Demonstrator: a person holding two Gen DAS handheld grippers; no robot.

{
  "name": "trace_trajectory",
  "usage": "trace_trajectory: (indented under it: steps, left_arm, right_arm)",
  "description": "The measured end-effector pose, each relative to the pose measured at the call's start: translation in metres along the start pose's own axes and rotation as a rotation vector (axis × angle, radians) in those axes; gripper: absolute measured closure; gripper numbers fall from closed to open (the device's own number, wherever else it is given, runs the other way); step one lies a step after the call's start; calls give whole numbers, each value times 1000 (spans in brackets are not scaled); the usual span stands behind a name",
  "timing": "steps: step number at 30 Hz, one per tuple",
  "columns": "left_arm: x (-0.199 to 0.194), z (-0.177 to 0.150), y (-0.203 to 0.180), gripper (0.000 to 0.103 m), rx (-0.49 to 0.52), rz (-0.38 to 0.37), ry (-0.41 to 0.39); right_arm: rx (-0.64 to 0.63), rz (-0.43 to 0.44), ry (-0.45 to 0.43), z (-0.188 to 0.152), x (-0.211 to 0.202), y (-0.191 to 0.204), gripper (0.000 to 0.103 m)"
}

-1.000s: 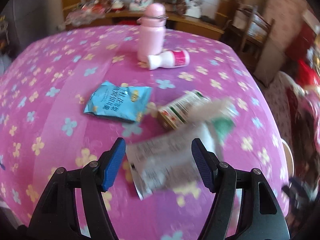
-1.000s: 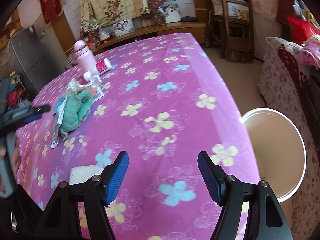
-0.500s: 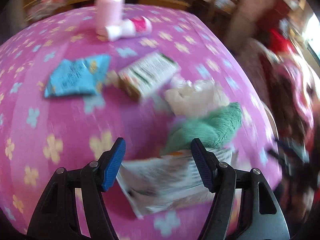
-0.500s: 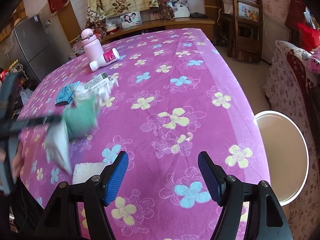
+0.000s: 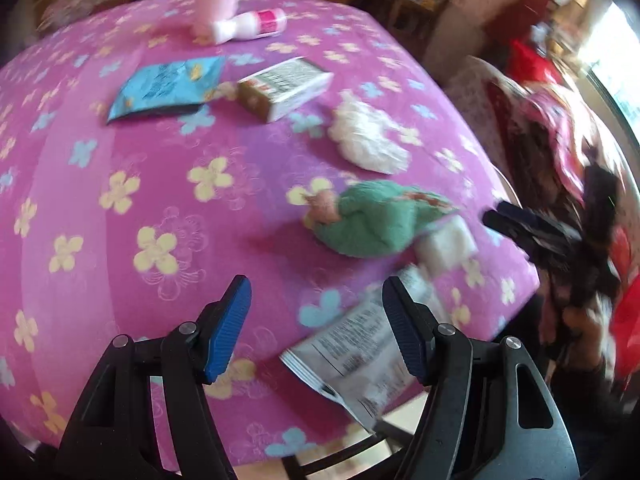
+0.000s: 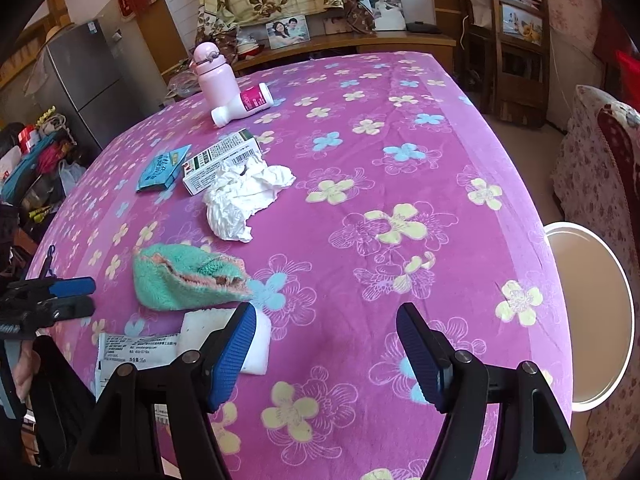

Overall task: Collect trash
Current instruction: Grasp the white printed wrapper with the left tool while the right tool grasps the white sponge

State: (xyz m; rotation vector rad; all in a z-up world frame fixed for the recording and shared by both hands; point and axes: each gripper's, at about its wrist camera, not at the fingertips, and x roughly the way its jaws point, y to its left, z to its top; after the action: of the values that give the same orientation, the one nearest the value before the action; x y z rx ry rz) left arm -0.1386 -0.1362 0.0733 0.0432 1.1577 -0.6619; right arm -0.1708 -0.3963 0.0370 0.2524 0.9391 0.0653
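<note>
My left gripper [image 5: 320, 320] is open above the near edge of the pink flowered table [image 5: 120, 260]. A silver printed wrapper [image 5: 356, 348] lies flat under it, beside its right finger and half over the edge; the pads do not press it. My right gripper [image 6: 326, 340] is open over bare cloth, with a white block [image 6: 262, 344] beside its left finger. The wrapper [image 6: 132, 348] and the left gripper [image 6: 60, 298] appear at the far left of the right wrist view. Farther in lie crumpled tissue [image 6: 240, 196], a printed box [image 6: 220, 160] and a blue packet [image 6: 162, 168].
A green knitted cloth [image 6: 180, 280] lies by the white block. A pink flask [image 6: 214, 76] stands at the back with a white bottle [image 6: 244, 104] lying beside it. A round white-rimmed container [image 6: 572, 227] sits on the floor to the right; chairs and a sofa are beyond.
The left gripper swung right across the table toward the near edge. The wrapper, green cloth and tissue, blurred together before, now lie apart and still. The right gripper barely moved.
</note>
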Motion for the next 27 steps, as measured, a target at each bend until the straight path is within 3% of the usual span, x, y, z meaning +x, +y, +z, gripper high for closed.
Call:
trace_trajectory:
  steps: [4,7,12,15,18,24,27]
  left_arm:
    - [6,-10,-27,36,107,-61,58]
    - [22,-19,-46,36,199,-59,107]
    - [39,-32,-71,35,349,6,120]
    - [46,-36,-79,26,411,44,126]
    - [57,-39,-82,24,472,185,111]
    - [53,-17,-23,24,196,214,83]
    - [41,-12,3,24,91,188,76]
  right_arm:
    - [23,5,4,-1,2,-3,30]
    - [32,19,14,-2,4,-3,30]
    - [7,22,23,-5,3,1,30]
    - [7,17,28,-6,4,1,29]
    - [17,23,32,-6,7,0,29]
    - [-5,31,40,-6,10,8,29]
    - [-35,63,35,-6,10,15,29]
